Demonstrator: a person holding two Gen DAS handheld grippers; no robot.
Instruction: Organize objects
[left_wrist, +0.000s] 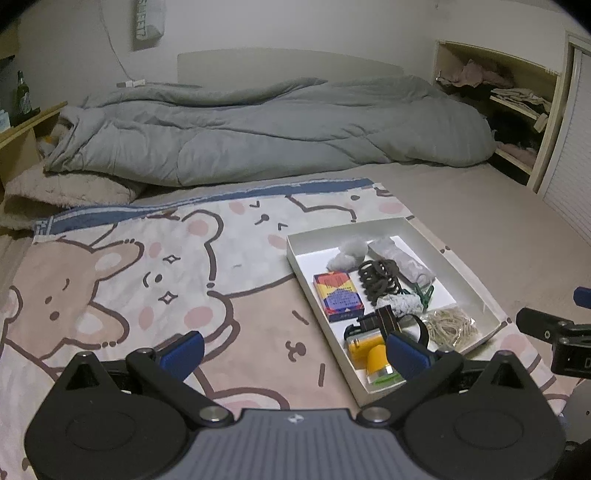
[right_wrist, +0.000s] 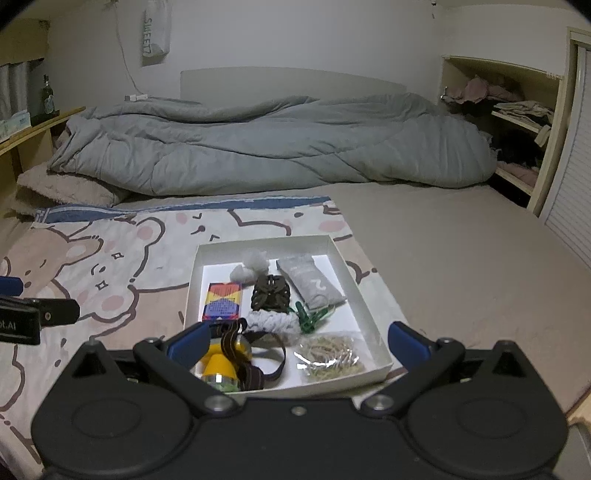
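A white shallow box (left_wrist: 476, 284) (right_wrist: 354, 280) lies on a bear-print blanket (left_wrist: 147, 280) (right_wrist: 92, 266) on the bed. It holds a colourful card box (left_wrist: 338, 295) (right_wrist: 221, 301), a brown hair claw (left_wrist: 378, 277) (right_wrist: 270, 292), grey pouch (right_wrist: 312, 280), green clips (right_wrist: 312, 317), a bag of rubber bands (left_wrist: 450, 326) (right_wrist: 330, 356) and a yellow headlamp (left_wrist: 373, 356) (right_wrist: 221, 363). My left gripper (left_wrist: 295, 350) is open and empty, left of the box. My right gripper (right_wrist: 297, 341) is open and empty over the box's near edge.
A rumpled grey duvet (left_wrist: 258, 129) (right_wrist: 258, 144) lies across the far bed. Shelves with clothes (left_wrist: 517, 103) (right_wrist: 517, 110) stand at the right. A wooden ledge with a green bottle (left_wrist: 23, 92) (right_wrist: 47, 98) is at the left.
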